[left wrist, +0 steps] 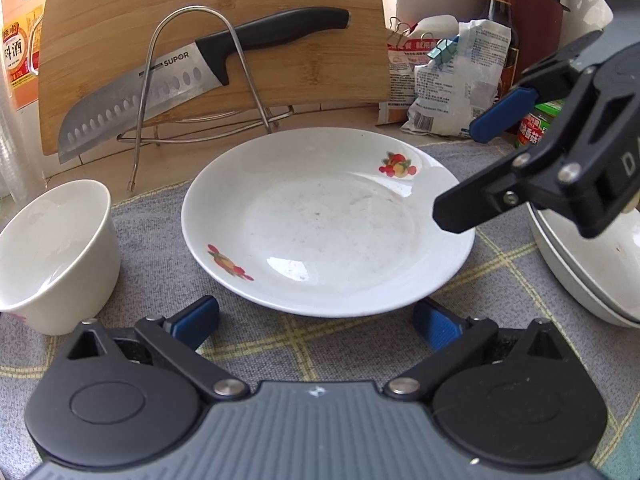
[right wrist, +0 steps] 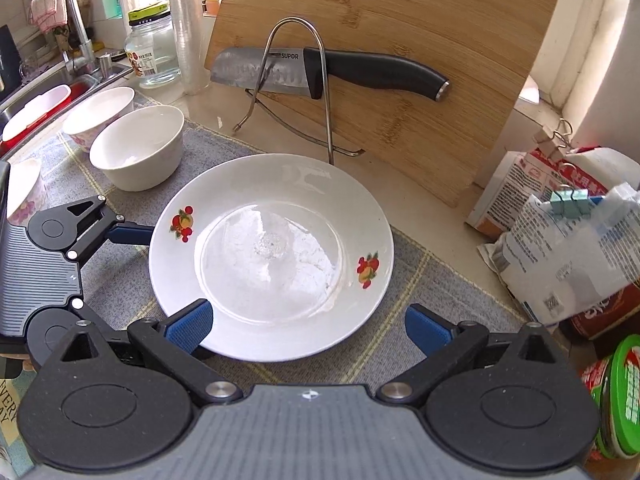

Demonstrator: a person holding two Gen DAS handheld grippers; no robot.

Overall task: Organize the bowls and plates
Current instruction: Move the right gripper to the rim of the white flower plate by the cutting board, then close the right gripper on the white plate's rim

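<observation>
While both grippers stand open, the fruit-print plate (left wrist: 328, 220) lies free on the grey mat (left wrist: 160, 240).
The left gripper (left wrist: 316, 318) and right gripper (right wrist: 308, 326) grip nothing.

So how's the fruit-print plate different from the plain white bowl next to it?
The plate is wide and shallow; the plain bowl is narrower and deep. The plate carries two red fruit prints on its rim; the plain bowl shows no pattern. The plate lies between both grippers' open fingers; the plain bowl sits off to one side. Both are white, empty, upright on the grey mat.
</observation>
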